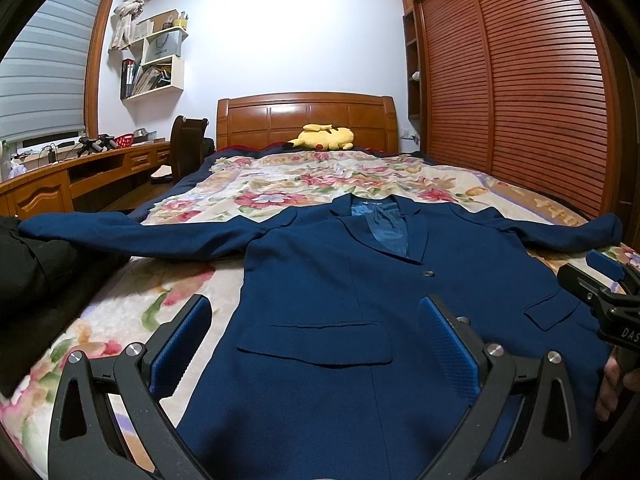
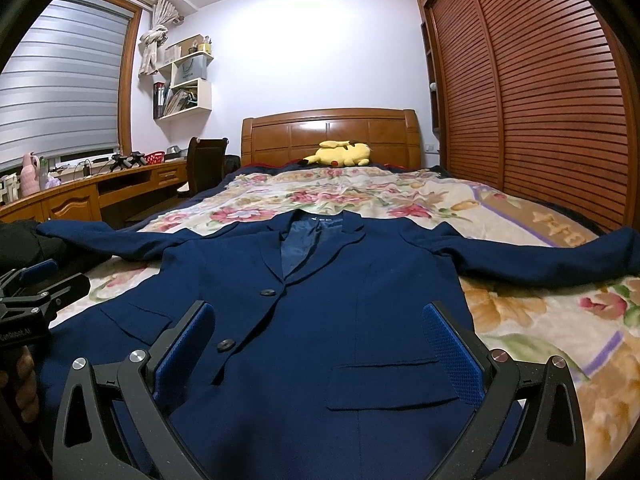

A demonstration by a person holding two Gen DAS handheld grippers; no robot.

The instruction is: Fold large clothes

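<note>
Jacket, navy, lies face up and spread flat on a bed covered by a floral blanket, collar toward the wooden headboard, hem toward the cameras. Both sleeves stretch out sideways; the one on the view's left ends beside a black garment at the bed's edge, the other reaches toward the slatted wardrobe. Front closed, two dark buttons, upper one just below the lapels; blue lining shows at the neck. Flap pockets on both sides of the front. Left gripper: blue-padded fingers spread wide apart, holding nothing, poised over the lower front at the pocket on the view's left side; contact with the cloth cannot be told. Right gripper: fingers likewise wide apart and empty, above the lower front at the other pocket; it also shows at the right edge of the left wrist view, with part of a hand on its handle. Yellow plush toy lies at the headboard. Desk runs along the window wall at left, with a dark chair, a red basket and small clutter on it. White wall shelves hold books and boxes. Blind is lowered over the window.
</note>
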